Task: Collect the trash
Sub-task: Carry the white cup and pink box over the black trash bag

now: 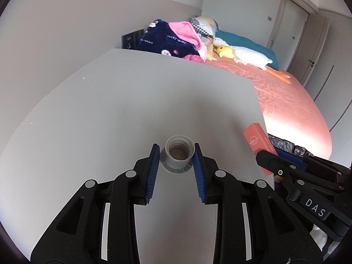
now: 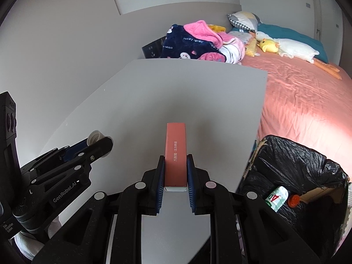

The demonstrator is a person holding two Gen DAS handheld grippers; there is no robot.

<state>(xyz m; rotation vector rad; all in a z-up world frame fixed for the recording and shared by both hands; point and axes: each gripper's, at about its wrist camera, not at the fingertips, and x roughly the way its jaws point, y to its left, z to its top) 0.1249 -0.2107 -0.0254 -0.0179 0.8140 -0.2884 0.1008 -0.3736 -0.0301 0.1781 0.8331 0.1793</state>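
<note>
A small grey plastic cap-like cup [image 1: 178, 156] stands on the grey table [image 1: 132, 101]. My left gripper [image 1: 176, 155] has its blue pads on either side of the cup, touching or nearly touching it; it also shows in the right wrist view [image 2: 96, 143]. My right gripper [image 2: 176, 165] is shut on a long salmon-pink box [image 2: 176, 151] and holds it over the table's right part; the box also shows in the left wrist view [image 1: 258, 143]. A bin lined with a black bag [image 2: 297, 167] stands beside the table's right edge, with a white bottle [image 2: 277, 198] and an orange cap [image 2: 293, 200] inside.
A bed with a salmon sheet [image 2: 308, 101] lies beyond the table, with a navy and pink blanket [image 2: 193, 44], pillows and a plush goose [image 2: 292, 48]. A grey wall [image 1: 55, 44] runs along the left. Wardrobe doors [image 1: 292, 28] stand at the far right.
</note>
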